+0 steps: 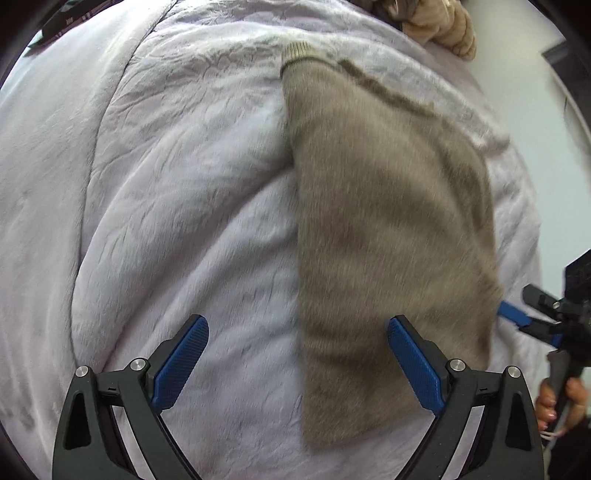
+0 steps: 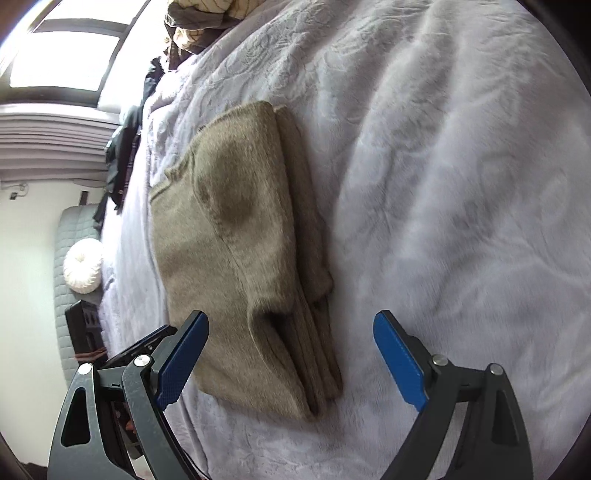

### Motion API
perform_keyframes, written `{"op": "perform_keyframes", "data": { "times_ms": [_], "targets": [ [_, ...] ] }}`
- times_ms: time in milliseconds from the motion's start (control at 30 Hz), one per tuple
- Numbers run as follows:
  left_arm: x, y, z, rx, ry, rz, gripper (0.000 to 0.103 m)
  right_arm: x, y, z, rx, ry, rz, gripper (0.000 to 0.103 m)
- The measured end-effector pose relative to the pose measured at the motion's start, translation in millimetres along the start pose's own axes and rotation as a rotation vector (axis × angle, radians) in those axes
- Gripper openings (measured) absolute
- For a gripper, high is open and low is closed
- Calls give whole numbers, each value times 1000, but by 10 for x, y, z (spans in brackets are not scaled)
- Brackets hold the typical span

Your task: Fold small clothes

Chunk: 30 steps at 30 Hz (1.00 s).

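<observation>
A small taupe knit sweater lies folded in a long strip on a pale lilac blanket. My left gripper hovers open above the sweater's near left edge, one blue pad over the blanket, the other over the knit, nothing between them. In the right wrist view the same sweater shows its folded layers stacked along its right side. My right gripper stands open over the sweater's near end, holding nothing. The right gripper's blue fingers show at the sweater's right edge in the left wrist view, with a hand on its handle.
More clothes are heaped at the bed's far end. The blanket spreads wide to the right of the sweater. Left of the bed are a grey bench with a white round cushion, dark hanging garments and a window.
</observation>
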State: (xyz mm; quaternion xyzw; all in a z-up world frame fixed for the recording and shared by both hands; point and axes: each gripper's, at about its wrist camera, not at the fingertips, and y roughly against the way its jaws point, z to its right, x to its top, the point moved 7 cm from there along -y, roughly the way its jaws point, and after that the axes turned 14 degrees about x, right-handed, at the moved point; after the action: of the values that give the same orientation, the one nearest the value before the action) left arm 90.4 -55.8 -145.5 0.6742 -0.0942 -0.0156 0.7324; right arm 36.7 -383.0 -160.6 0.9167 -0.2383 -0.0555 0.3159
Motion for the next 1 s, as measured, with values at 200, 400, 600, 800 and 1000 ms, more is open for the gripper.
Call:
{"op": "perform_keyframes", "data": {
  "times_ms": [200, 400, 600, 800, 1000],
  "targets": [
    [320, -64, 88, -126, -33, -15, 98, 236, -167, -33, 115, 35, -25, 93],
    [290, -254, 397, -193, -87, -43, 98, 399, -409, 36, 165, 32, -80, 93],
    [295, -255, 501, -236, -83, -18, 98, 459, -708, -152, 206, 81, -166, 93],
    [312, -360, 569, -225, -104, -9, 100, 495, -875, -200, 265, 81, -181, 94],
    [291, -220, 468, -222, -83, 48, 76, 503, -885, -43, 210, -26, -150, 45]
  ]
}}
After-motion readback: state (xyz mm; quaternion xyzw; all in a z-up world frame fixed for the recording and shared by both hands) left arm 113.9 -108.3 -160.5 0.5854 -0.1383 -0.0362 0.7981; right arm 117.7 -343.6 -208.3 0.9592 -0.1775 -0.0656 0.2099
